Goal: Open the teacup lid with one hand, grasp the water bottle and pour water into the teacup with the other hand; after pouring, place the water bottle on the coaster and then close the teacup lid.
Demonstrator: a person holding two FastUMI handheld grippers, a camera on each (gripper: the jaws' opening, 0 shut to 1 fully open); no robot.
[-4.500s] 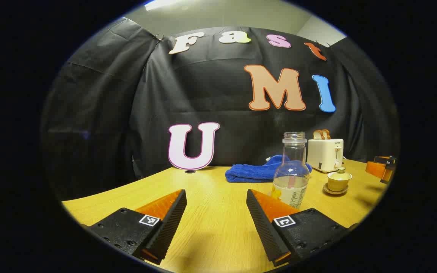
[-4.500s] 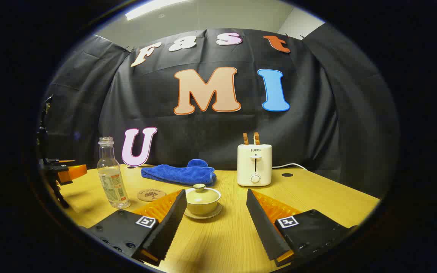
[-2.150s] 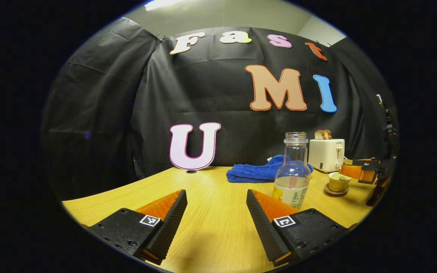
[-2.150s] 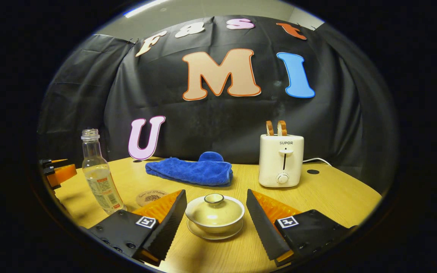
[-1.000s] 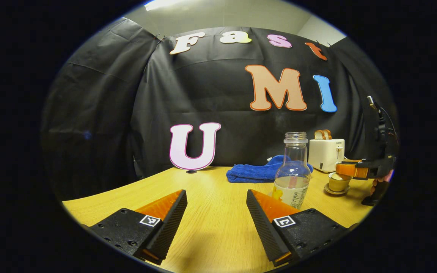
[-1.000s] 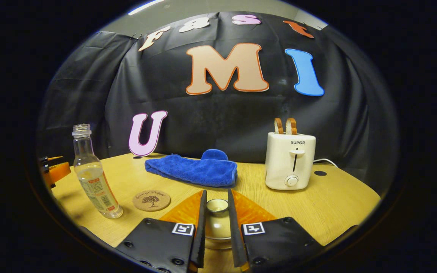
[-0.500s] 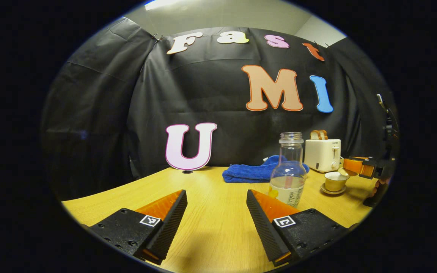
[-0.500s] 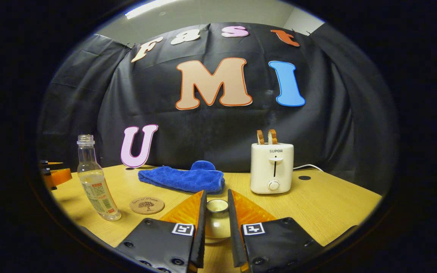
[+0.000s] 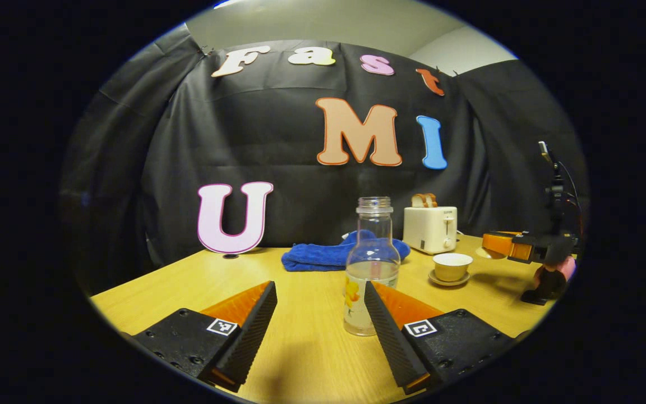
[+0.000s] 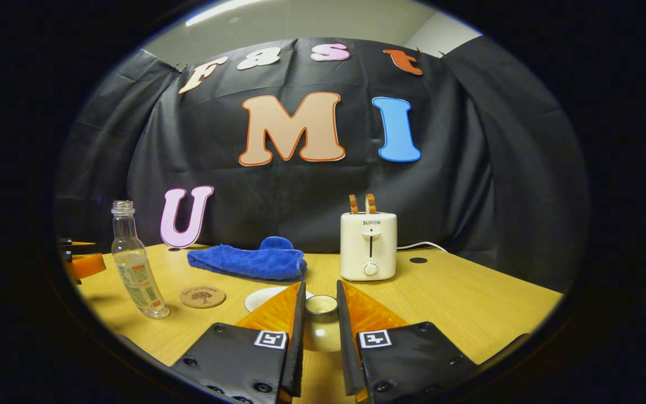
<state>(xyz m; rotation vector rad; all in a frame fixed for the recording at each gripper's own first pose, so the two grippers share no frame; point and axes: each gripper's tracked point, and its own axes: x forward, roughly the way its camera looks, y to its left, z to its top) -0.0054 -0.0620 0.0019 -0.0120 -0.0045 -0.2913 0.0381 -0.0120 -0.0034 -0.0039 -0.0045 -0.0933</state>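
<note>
Teacup [image 9: 452,266] uncovered, towel [image 9: 323,256], toaster [image 9: 430,229] behind

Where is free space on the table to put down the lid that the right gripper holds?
Bare wood lies right of the white toaster, toward the table edge. It is crowded left of the lid: uncovered teacup, round cork coaster, clear water bottle, blue towel.

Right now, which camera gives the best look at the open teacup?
The left gripper view: the teacup stands whole on its saucer, uncovered, beside the toaster. The right gripper view shows just a pale rim behind the right gripper, which grips the lid.
</note>
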